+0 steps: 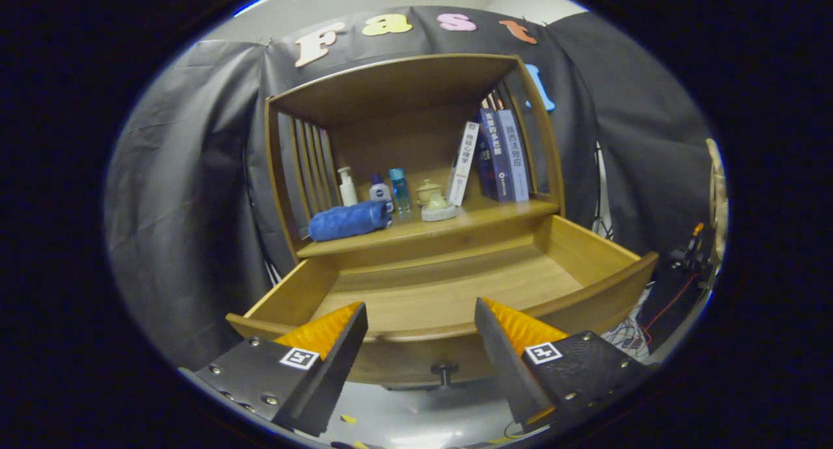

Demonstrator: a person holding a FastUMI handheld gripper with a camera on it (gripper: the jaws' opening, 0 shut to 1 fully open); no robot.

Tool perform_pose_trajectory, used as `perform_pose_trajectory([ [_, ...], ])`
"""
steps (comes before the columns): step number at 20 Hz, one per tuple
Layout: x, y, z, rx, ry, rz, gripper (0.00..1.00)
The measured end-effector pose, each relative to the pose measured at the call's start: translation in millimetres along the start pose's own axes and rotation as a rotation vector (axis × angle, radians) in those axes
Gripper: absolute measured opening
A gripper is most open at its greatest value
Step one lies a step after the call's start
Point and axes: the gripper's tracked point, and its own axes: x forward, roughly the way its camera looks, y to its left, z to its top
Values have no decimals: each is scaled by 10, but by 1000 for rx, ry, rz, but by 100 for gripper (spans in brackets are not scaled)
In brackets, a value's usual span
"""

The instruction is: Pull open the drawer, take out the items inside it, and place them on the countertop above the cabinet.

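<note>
Drawer (449, 286) pulled out, interior looks bare. Tongs (422, 325) apart, empty, above its front edge. Rolled blue towel (348, 220) lies on table (481, 222) above: soft, light, non-fragile; best pinched across mid-roll.

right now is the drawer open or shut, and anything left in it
Open: the drawer is pulled out under the countertop, its visible floor bare. The gripper is open, fingers over the drawer's front edge, holding nothing.
</note>
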Motion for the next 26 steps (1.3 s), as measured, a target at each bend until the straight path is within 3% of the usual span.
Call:
perform_pose_trajectory([
  [5,-234,18,-6,-26,-82,-3,99],
  [9,-410,-117,-64,-29,-146,-52,99],
  [12,-444,-283,-406,130,-165,-96,99],
  [15,-473,-300,-689,30,-86,-95,99],
  [18,-420,-231,-515,-39,-144,-52,99],
  [20,-342,-285,-583,-77,-115,-57,99],
  [26,60,-220,-734,-71,-112,10,99],
])
